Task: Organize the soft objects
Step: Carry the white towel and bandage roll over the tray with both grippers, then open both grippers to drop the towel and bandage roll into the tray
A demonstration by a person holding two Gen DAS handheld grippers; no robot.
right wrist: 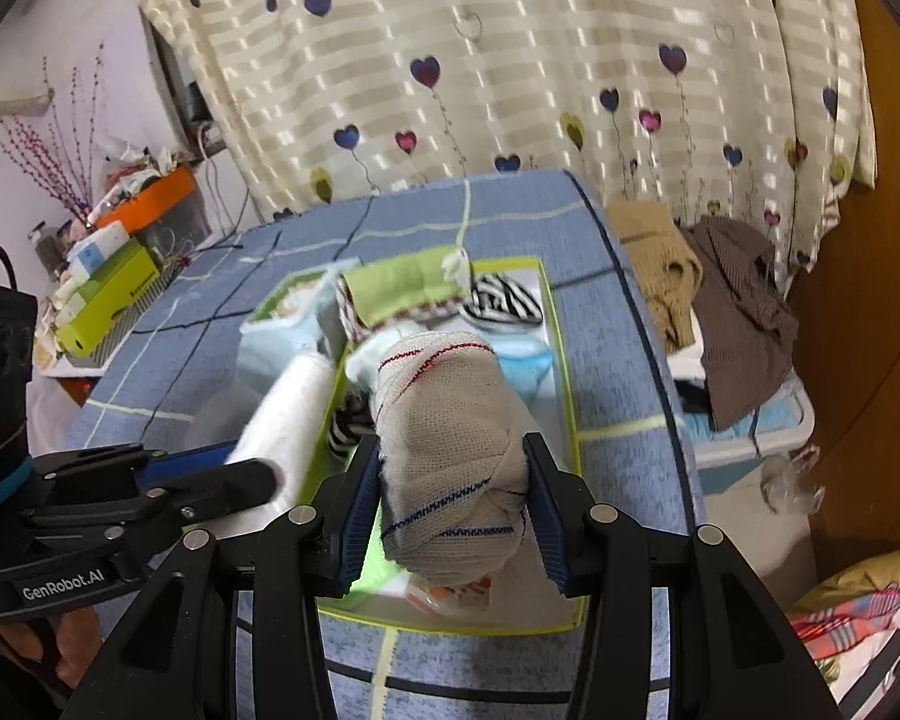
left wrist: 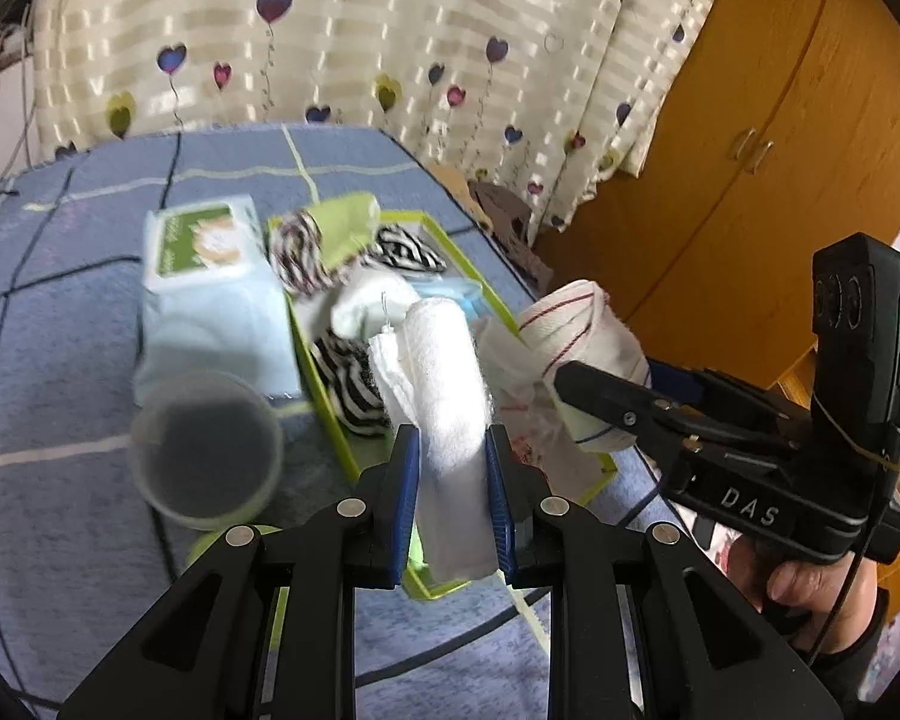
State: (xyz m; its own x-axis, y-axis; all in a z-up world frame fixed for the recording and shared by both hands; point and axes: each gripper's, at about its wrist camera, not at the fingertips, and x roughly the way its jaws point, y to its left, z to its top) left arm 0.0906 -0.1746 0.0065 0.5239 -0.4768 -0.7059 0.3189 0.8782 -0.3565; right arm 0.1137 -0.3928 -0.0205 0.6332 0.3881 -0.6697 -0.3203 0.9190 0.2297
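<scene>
With the left gripper (left wrist: 450, 444) clamping a white rolled towel (left wrist: 444, 372) and the right gripper (right wrist: 453, 480) clamping a striped cloth roll (right wrist: 450, 438), both above the green-rimmed box (right wrist: 570, 396), stowing is underway; next, lower and release.

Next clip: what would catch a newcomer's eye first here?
Two rolled cloths held side by side over the green tray: the left gripper clamps a fluffy white towel roll, the right gripper a beige roll with red and blue stitching. Behind them, zebra-striped fabric already lies in the tray.
</scene>
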